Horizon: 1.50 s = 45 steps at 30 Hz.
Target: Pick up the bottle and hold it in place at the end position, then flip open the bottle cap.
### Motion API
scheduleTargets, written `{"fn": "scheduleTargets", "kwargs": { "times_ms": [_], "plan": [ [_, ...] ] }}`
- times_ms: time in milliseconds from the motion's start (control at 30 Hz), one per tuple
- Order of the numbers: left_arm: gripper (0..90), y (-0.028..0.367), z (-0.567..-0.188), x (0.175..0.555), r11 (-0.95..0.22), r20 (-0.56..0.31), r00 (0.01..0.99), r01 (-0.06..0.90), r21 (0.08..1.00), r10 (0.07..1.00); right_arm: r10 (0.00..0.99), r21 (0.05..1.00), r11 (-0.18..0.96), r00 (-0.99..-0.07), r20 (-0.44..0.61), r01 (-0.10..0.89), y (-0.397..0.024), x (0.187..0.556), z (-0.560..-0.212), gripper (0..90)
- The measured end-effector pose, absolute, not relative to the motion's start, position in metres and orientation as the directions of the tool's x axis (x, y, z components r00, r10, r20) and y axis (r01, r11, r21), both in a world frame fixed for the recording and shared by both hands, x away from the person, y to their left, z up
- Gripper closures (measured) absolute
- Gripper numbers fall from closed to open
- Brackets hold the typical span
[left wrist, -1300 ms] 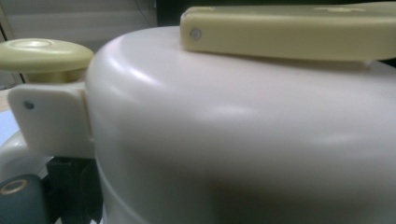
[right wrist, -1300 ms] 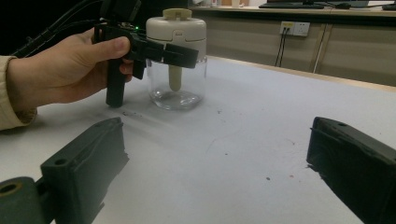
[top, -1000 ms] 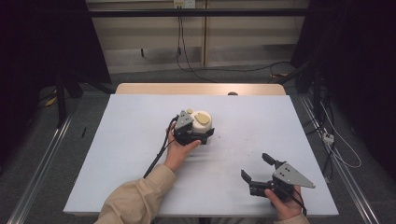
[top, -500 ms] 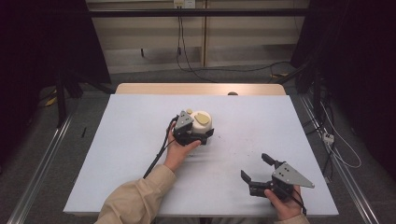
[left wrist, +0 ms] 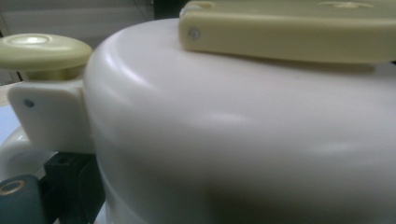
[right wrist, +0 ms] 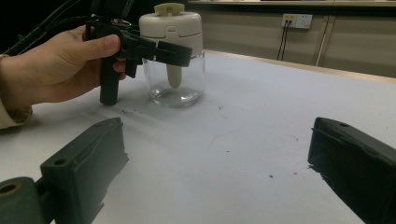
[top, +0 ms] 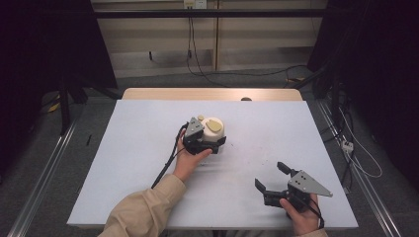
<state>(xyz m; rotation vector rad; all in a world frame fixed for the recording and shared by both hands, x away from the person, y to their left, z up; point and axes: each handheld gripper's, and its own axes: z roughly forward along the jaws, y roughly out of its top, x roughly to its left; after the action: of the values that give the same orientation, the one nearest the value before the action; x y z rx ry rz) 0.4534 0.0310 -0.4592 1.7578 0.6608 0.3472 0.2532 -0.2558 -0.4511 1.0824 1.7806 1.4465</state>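
A clear glass jar (right wrist: 173,79) with a cream lid (right wrist: 170,23) stands upright near the middle of the white table (top: 138,138). In the high view the jar (top: 213,129) has my left gripper (top: 203,139) closed around it just under the lid, with a hand holding the gripper from the near side. The left gripper view is very close on the lid (left wrist: 233,130), its pale yellow knob (left wrist: 44,51) and a pale yellow flat piece (left wrist: 289,30) on top. My right gripper (top: 269,174) rests near the front right of the table, open, with nothing between its jaws.
A pale stem (right wrist: 173,74) hangs inside the jar from the lid. Small dark specks (right wrist: 271,176) dot the table between the jar and the right gripper. A black cable (top: 165,165) trails from the left gripper along the sleeve.
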Motion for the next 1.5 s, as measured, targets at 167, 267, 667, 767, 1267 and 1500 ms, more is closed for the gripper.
{"fn": "scheduleTargets", "kwargs": {
  "times_ms": [167,267,667,767,1267,1500],
  "plan": [
    [5.2,0.031,-0.459,0.453,-0.174,-0.102,0.794,0.254,0.951,0.599,0.870,0.967,0.071,-0.489,0.060,0.246,-0.253,0.259,-0.451,3.5],
    [5.2,0.031,-0.459,0.453,-0.169,-0.106,0.794,0.254,0.952,0.599,0.865,0.963,0.066,-0.495,0.076,0.262,-0.250,0.262,-0.451,3.7],
    [5.2,0.031,-0.460,0.452,-0.171,-0.099,0.793,0.249,0.953,0.601,0.849,0.951,0.081,-0.521,0.091,0.299,-0.238,0.280,-0.447,4.1],
    [5.3,0.031,-0.460,0.452,-0.171,-0.099,0.793,0.249,0.953,0.602,0.846,0.950,0.084,-0.525,0.091,0.300,-0.234,0.283,-0.445,5.0],
    [5.3,0.031,-0.459,0.452,-0.172,-0.098,0.792,0.248,0.953,0.602,0.853,0.937,0.058,-0.504,0.133,0.345,-0.217,0.303,-0.437,18.5],
    [5.3,0.031,-0.459,0.452,-0.172,-0.097,0.792,0.248,0.953,0.602,0.845,0.936,0.075,-0.520,0.123,0.344,-0.208,0.316,-0.429,29.4]
  ]
}}
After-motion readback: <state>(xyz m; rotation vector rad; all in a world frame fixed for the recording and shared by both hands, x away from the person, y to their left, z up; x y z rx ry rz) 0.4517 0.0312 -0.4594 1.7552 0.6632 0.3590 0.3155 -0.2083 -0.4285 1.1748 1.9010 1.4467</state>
